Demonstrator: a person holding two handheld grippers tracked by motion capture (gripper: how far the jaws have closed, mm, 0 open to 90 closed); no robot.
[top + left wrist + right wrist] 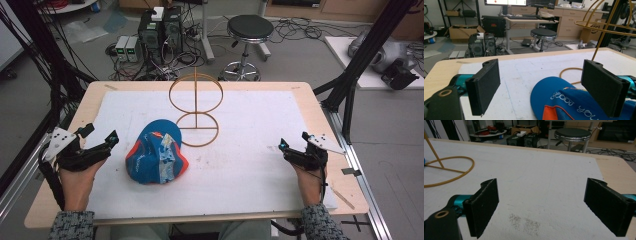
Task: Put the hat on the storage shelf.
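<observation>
A blue cap [155,157] with orange trim lies crumpled on the white sheet [250,120], left of centre. Just behind it stands a gold wire stand [195,107], a round base with an upright ring on a post. My left gripper [102,134] rests open at the table's left side, a short way left of the cap. In the left gripper view the cap [564,102] lies low between and beyond the spread jaws of the left gripper [541,75]. My right gripper [294,141] rests open near the right edge, nothing between its fingers. The right gripper [541,192] faces bare sheet, with the stand's base ring [449,170] far left.
The wooden table [320,100] borders the sheet all round. Black frame posts [360,75] rise at the right corner, cables hang at the left. A stool [248,30] and computer boxes [160,30] sit on the floor beyond. A grey smudge [524,222] marks the sheet.
</observation>
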